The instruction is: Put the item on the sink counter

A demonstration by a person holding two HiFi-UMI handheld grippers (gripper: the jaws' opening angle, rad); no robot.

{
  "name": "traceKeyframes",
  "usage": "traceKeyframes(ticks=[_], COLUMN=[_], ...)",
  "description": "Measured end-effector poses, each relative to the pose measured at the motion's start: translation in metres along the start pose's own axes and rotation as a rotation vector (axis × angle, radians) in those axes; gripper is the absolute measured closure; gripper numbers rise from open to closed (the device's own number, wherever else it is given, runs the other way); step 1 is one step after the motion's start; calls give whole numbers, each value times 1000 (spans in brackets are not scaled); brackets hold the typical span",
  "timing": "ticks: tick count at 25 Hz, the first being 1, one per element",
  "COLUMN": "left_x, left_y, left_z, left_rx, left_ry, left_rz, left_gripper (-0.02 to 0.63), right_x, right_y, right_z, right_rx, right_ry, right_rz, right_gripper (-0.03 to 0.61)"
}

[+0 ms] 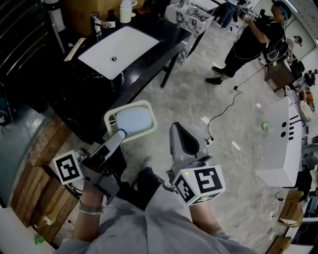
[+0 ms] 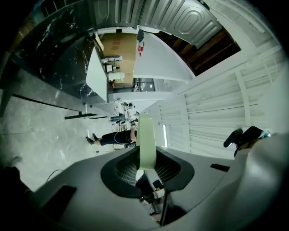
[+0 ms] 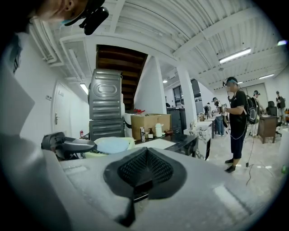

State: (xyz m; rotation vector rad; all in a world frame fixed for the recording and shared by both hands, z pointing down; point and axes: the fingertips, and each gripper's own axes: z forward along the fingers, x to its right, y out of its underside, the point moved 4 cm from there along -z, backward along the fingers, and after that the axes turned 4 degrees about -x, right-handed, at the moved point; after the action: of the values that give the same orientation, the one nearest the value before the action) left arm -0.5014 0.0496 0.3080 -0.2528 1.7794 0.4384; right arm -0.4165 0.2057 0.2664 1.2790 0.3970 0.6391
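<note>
One pale green, rounded-rectangular shallow dish with a light blue centre (image 1: pixel 130 120) is clamped by its near rim in the left tongs (image 1: pixel 119 136). It is held up in the air ahead of them, and its blue face is turned towards the head view. In the left gripper view the dish (image 2: pixel 146 140) shows edge-on as a thin, smooth green band. The two ribbed pads of the left tongs (image 2: pixel 146 164) press on it from either side. No writing shows on it.

There are two tongs. Each carries one cube with black-and-white square markers, which are patterns and not text. The right tongs (image 1: pixel 178 129) are just beside the left ones, and in their own view the right tongs (image 3: pixel 144 155) are fully closed with nothing between them. From there the dish (image 3: pixel 112 144) lies off to the left.

Beyond the dish, ahead of the left tongs, is one black marble-patterned surface with white veins (image 1: pixel 74 89). The dish is near its edge but not resting on it. The surface carries:
- one white rectangular basin (image 1: pixel 119 49)
- one chrome tap (image 1: pixel 97 22)
- one white lidded jug (image 1: pixel 126 11)
- one brown cardboard box (image 3: pixel 149 124), its print too small to read

Well ahead of the right tongs, one person in black clothes (image 1: pixel 253 39) stands on the grey floor.
</note>
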Motion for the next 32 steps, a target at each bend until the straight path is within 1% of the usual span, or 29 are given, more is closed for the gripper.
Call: traceKeyframes(ticks=[8,15,17,22,26,32], left_x=[-18,-33,-37,-45,-46,-46], left_y=[-18,-28,-29,-36,-38,-31], left_z=[87,152,166,195,212,231], left_rx=[38,48,47,53,53,11], left_ry=[3,5,5,-3,-5,-8], left_rz=[5,5,8,23,33,42], left_gripper=[528,528,528,528,528,528], right_x=[81,144,157,188,208,227], right_y=[-18,-27,-27,-27,-27,-25], right_z=[47,76,81,90,89,80], right_rx=[-20,-27,-27,-16,-6,5], right_ry=[-47,-60,-64,-83,-75,-39], right_rz=[-19,-16,-12,47,59,67], right_gripper=[580,581,581,581,581,581])
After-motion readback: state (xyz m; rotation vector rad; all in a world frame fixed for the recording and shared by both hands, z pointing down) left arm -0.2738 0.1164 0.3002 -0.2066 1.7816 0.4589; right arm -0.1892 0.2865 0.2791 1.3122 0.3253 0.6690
